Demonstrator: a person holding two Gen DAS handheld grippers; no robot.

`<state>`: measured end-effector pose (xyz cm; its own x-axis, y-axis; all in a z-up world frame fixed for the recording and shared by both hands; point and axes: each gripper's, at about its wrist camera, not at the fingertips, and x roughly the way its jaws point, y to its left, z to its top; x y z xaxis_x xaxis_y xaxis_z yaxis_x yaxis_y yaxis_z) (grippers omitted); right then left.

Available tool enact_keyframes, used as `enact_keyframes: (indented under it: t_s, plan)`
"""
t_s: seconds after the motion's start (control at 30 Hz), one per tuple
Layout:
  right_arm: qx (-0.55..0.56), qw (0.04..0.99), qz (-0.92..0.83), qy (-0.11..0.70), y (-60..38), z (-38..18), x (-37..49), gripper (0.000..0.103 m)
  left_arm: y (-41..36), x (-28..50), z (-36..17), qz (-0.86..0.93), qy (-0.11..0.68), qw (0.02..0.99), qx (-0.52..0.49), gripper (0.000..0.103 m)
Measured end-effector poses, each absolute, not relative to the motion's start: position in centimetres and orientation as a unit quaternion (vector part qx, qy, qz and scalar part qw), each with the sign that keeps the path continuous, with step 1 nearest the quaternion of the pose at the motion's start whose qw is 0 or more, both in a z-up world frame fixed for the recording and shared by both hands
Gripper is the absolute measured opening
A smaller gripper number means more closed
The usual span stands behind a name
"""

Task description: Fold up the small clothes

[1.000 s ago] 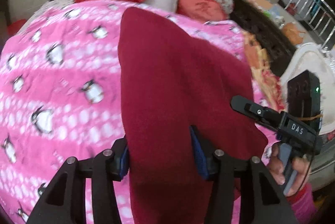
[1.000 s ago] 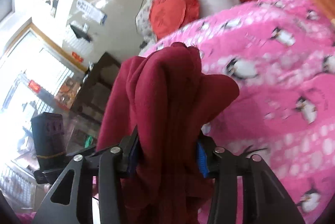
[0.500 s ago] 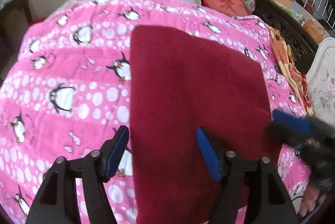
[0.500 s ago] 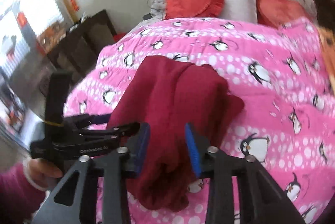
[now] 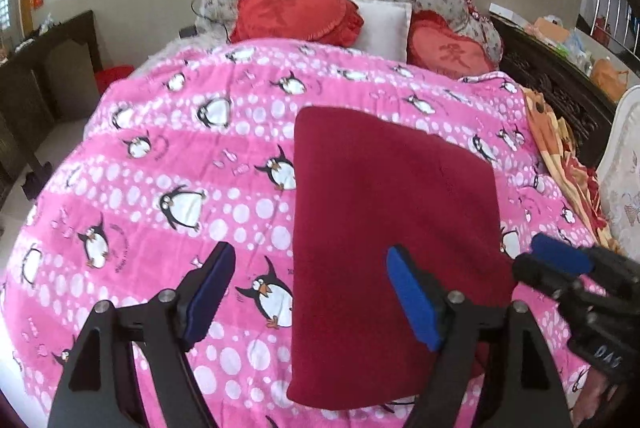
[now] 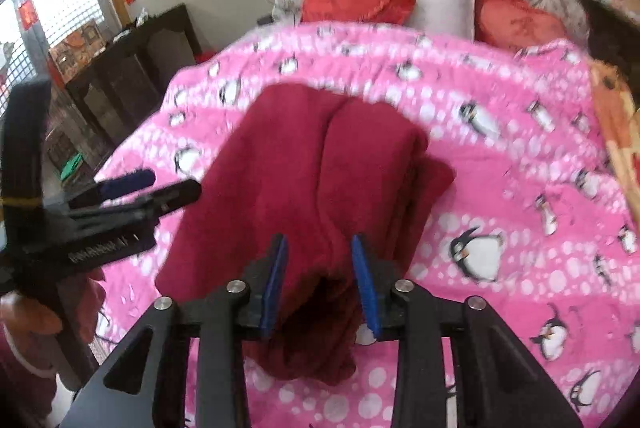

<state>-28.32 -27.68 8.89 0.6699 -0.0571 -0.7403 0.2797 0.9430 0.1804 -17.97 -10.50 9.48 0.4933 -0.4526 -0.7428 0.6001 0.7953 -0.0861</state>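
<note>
A dark red garment (image 5: 384, 236) lies folded flat on the pink penguin blanket (image 5: 160, 163); it also shows in the right wrist view (image 6: 312, 171). My left gripper (image 5: 310, 292) is open and empty, hovering above the garment's near left edge. My right gripper (image 6: 320, 280) has its jaws partly apart around the bunched near edge of the garment, which sags between the pads; the pads do not clearly pinch it. The right gripper shows at the right edge of the left wrist view (image 5: 560, 260), and the left gripper at the left of the right wrist view (image 6: 132, 187).
Red cushions (image 5: 292, 11) and a white pillow (image 5: 384, 27) sit at the bed's head. Dark wooden furniture (image 5: 36, 67) stands to the left and a carved dark bed frame (image 5: 552, 83) to the right. An orange patterned cloth (image 5: 560, 147) hangs along the right side.
Both grippers opened and let the garment down onto the blanket. They pulled back and up; the garment went from hanging to lying flat.
</note>
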Motion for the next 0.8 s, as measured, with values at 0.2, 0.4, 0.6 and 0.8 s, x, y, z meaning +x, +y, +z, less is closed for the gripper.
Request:
enact_keyframes:
  t_s: [0.2, 0.4, 0.6, 0.8]
  plan:
    - [0.122, 0.915, -0.125, 0.365, -27.1, 11.4, -29.2, 0.021, -9.7, -19.2, 11.0, -0.304, 0.377, 0.87, 0.095, 0.084]
    - [0.137, 0.913, -0.141, 0.357, -27.1, 11.5, -29.5, 0.032, -8.9, -20.0, 12.2, -0.305, 0.359, 0.877, 0.09, 0.084]
    - [0.138, 0.912, -0.147, 0.358, -26.7, 11.5, -29.7, 0.034, -8.5, -20.3, 12.6, -0.305, 0.358, 0.878, 0.085, 0.084]
    - [0.144, 0.909, -0.15, 0.362, -26.6, 11.3, -29.9, 0.035, -8.4, -20.5, 12.5, -0.305, 0.359, 0.878, 0.086, 0.084]
